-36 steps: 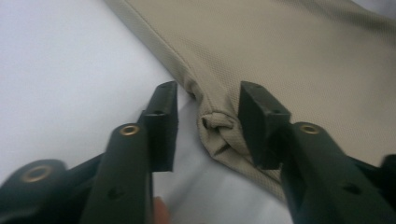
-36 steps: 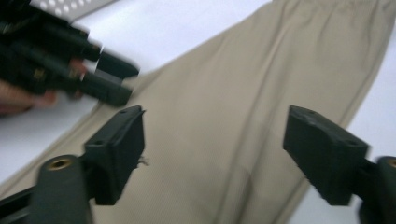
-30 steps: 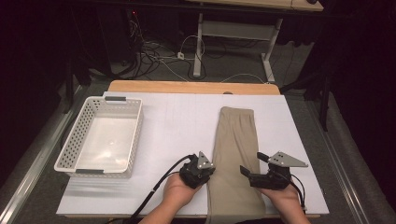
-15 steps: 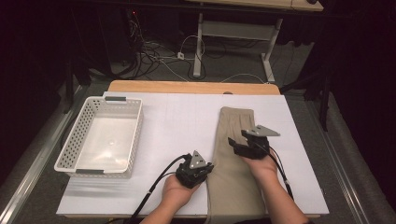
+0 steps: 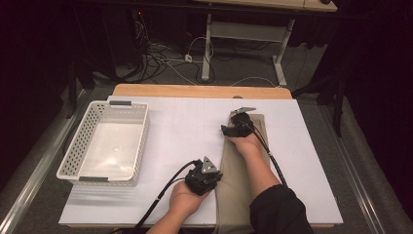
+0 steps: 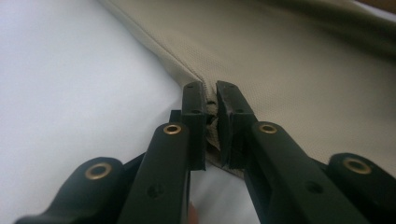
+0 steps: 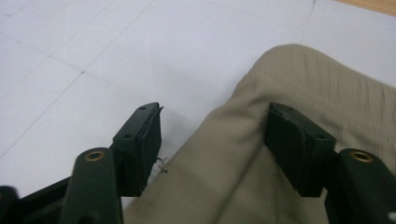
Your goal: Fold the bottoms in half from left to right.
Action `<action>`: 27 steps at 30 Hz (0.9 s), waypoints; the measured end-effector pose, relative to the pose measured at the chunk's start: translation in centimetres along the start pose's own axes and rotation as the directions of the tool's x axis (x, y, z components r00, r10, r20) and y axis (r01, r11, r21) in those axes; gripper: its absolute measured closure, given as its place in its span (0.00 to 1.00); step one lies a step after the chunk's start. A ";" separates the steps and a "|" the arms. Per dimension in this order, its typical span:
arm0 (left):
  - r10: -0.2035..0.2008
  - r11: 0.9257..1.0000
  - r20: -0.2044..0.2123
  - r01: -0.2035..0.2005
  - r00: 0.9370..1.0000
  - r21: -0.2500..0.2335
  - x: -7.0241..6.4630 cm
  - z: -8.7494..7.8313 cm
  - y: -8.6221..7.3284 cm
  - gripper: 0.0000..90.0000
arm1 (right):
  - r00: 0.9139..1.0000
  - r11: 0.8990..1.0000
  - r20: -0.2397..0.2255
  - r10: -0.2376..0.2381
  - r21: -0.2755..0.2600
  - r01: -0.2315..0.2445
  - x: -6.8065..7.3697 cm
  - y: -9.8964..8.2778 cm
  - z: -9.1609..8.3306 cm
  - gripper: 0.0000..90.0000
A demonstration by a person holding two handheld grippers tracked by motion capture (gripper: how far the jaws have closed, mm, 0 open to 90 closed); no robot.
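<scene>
**Folding the tan garment: near edge pinned, far corner about to be taken**

From the high view, the tan garment (image 5: pixel 243 170) is lying lengthwise on the white table cover (image 5: pixel 185 131), running from the person's edge toward the far side, right of the middle. The left gripper (image 5: pixel 203 176) is sitting at the cloth's left edge, near the person. The right gripper (image 5: pixel 237 123) is reaching out to the far left corner of the cloth, its forearm lying over the fabric. The white basket (image 5: pixel 104 141) is standing well apart to the left, with nothing in it. Judging from this, the garment is lying as a long narrow strip, and the shortening fold and any move toward the basket are left to do.

In the left gripper view, the left gripper (image 6: pixel 211 100) is pinching the garment's seam edge (image 6: pixel 289 70): the jaws are pressed together with a sliver of cloth caught between the pads, and the white cover is showing to the left of it. That anchor looks secure.

In the right gripper view, the right gripper (image 7: pixel 215 135) is straddling the rounded far corner of the garment (image 7: pixel 299 84). Its jaws have just been narrowing and then easing slightly apart again, and they are standing spread, one pad over the white cover and the other over the cloth, with the corner's edge between them but not squeezed. So this grasp is not yet made; closing on the corner seems to be the step in hand.
</scene>
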State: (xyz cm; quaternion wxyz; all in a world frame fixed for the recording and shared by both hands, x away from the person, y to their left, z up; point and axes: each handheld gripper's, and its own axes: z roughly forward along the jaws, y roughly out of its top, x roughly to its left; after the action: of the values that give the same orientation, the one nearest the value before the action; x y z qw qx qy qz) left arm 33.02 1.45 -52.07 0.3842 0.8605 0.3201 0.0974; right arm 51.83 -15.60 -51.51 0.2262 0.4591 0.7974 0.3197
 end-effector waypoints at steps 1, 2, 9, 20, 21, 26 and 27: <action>0.000 1.000 -0.002 0.000 1.000 0.000 0.0 0.0 0.0 0.89 | 1.000 1.000 0.001 -0.003 -0.003 0.003 -0.1 0.0 0.1 0.43; 0.000 1.000 -0.004 0.000 1.000 0.000 0.0 0.0 0.0 0.89 | 1.000 1.000 0.008 0.012 -0.008 -0.012 -0.3 0.0 0.0 0.53; -0.003 1.000 -0.018 0.003 1.000 0.003 -0.1 0.0 0.0 0.89 | 0.997 0.998 0.063 -0.051 -0.019 0.052 -0.7 -0.3 -0.3 0.96; -0.098 0.992 -0.035 0.095 0.995 -0.078 0.7 -3.0 -1.9 0.90 | 0.998 0.995 0.025 -0.061 -0.072 0.063 1.6 2.4 -0.7 0.98; -0.118 0.989 -0.030 0.115 0.993 -0.089 1.0 -3.5 -2.3 0.90 | 0.998 0.996 0.026 -0.064 -0.067 0.066 2.0 2.8 -0.4 0.98; -0.139 0.986 -0.066 0.132 0.988 -0.103 1.9 -5.6 -3.8 0.90 | 0.993 0.991 -0.046 -0.106 -0.087 0.101 5.9 5.0 1.1 0.98; -0.141 0.986 -0.072 0.134 0.987 -0.099 2.1 -5.8 -3.9 0.90 | 0.992 0.989 -0.056 -0.117 -0.093 0.112 6.8 5.3 1.3 0.98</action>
State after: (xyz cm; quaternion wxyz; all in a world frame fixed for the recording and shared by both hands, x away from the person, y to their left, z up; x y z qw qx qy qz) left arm 30.37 8.19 -51.11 0.4172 0.8128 0.3887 0.1192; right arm 52.57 -7.26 -49.09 0.2398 0.3919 0.8139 0.3557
